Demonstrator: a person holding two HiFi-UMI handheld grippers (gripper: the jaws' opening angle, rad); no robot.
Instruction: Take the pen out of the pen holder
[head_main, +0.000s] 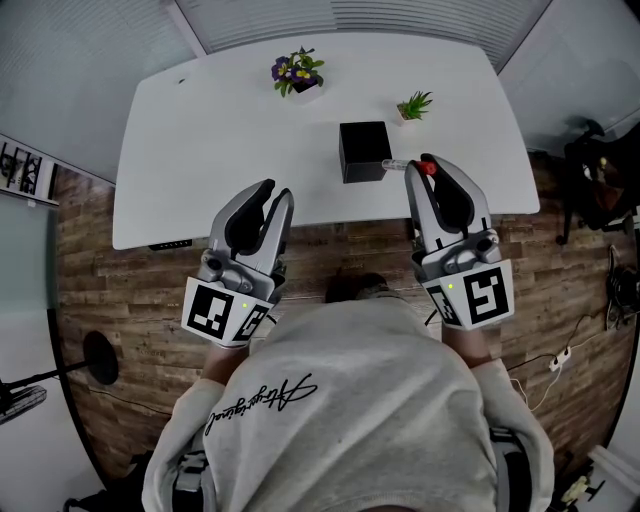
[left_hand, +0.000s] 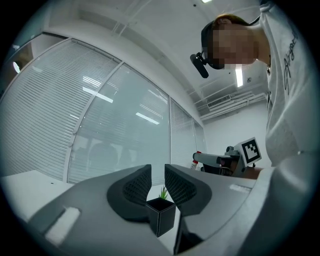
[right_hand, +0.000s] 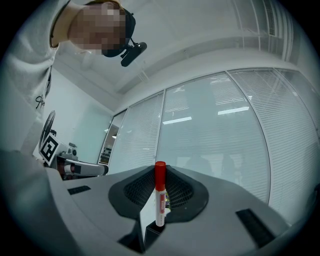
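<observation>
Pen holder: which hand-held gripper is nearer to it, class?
Right. The right hand-held gripper, gripping the pen, sits just right of the pen holder; the left hand-held gripper is farther off, to its near left.

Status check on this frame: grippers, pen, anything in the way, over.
Left gripper empty, jaws slightly apart. Right gripper shut on red-capped pen. Pen out, beside black pen holder. Nothing in the way.

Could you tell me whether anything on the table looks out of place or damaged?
Nothing stands out: the black pen holder stands upright on the white table, the flowering plant and the green plant are upright, and the right tongs grip the red-capped pen.
</observation>
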